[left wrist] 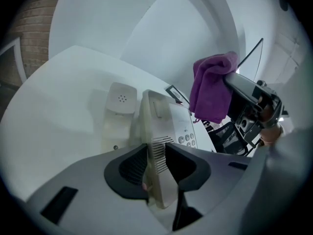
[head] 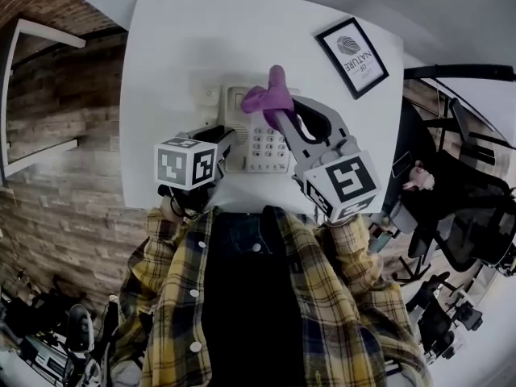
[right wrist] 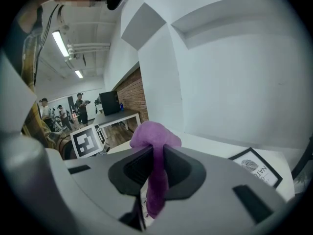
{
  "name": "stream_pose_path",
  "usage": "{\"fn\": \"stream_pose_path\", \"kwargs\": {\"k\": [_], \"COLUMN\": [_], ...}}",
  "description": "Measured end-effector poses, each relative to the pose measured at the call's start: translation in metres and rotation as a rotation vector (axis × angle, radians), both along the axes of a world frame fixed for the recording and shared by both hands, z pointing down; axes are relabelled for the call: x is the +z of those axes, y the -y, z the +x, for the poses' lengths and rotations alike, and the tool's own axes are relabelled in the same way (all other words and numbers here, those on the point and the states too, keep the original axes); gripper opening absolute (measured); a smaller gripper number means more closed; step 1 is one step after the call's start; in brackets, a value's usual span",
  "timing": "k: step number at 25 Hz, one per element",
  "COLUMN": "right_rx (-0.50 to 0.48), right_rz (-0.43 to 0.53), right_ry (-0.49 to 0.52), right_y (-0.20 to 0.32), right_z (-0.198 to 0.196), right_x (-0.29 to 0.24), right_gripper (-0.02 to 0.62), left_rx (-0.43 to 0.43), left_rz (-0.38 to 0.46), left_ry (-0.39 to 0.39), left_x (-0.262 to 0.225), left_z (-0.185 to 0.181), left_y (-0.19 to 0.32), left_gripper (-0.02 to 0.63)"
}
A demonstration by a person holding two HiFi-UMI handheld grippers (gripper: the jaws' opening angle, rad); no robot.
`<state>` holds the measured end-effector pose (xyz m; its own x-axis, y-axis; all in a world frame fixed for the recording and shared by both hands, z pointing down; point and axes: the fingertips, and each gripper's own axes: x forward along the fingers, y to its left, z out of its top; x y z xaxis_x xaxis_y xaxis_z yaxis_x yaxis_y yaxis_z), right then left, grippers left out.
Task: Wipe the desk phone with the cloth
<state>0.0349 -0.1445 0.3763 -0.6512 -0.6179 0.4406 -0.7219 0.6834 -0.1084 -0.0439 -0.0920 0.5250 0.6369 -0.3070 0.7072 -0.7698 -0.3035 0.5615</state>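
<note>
A black-framed print (head: pixel 351 56) at the far right of the white tabletop (head: pixel 177 47) carries the words "OF NATURE" beneath a fingerprint motif. Lettering on the keys (head: pixel 267 145) of the desk phone (head: pixel 235 101) is too small to read.

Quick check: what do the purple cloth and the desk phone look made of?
The purple cloth: soft fuzzy fabric, probably microfibre; it bunches and droops limply. The desk phone: hard moulded plastic, off-white and matte; rigid vent slots, crisp edges.

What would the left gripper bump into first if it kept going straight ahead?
Most likely the desk phone: its near edge stands right between the left gripper's fingers, squarely in its path. I can't tell whether they touch it yet.
</note>
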Motion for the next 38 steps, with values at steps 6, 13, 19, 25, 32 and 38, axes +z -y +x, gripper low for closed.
{"fn": "stream_pose_path", "kwargs": {"k": [6, 13, 19, 25, 32, 38], "right_rx": [-0.156, -0.216, -0.208, -0.189, -0.147, -0.082], "right_rz": [-0.052, -0.171, -0.185, -0.199, -0.216, -0.239], "right_ry": [-0.030, -0.095, -0.133, -0.123, -0.129, -0.128], "right_y": [0.011, 0.018, 0.019, 0.022, 0.023, 0.020], "right_z": [-0.057, -0.083, -0.078, -0.068, -0.050, -0.016], "right_x": [0.034, 0.091, 0.102, 0.103, 0.100, 0.101], "right_gripper": [0.060, 0.060, 0.060, 0.060, 0.060, 0.060], "left_rx": [-0.002, -0.004, -0.004, -0.033, -0.032, -0.029], "left_rz": [-0.016, -0.020, -0.025, -0.042, -0.036, -0.030], "left_ry": [-0.011, -0.015, -0.019, -0.030, -0.020, -0.025], "left_x": [0.001, 0.001, 0.000, 0.002, 0.001, 0.001], "left_z": [0.000, 0.001, 0.001, -0.002, -0.001, 0.001], "left_y": [-0.001, -0.001, -0.002, -0.001, 0.000, 0.001], "left_gripper": [0.123, 0.123, 0.123, 0.141, 0.143, 0.141]}}
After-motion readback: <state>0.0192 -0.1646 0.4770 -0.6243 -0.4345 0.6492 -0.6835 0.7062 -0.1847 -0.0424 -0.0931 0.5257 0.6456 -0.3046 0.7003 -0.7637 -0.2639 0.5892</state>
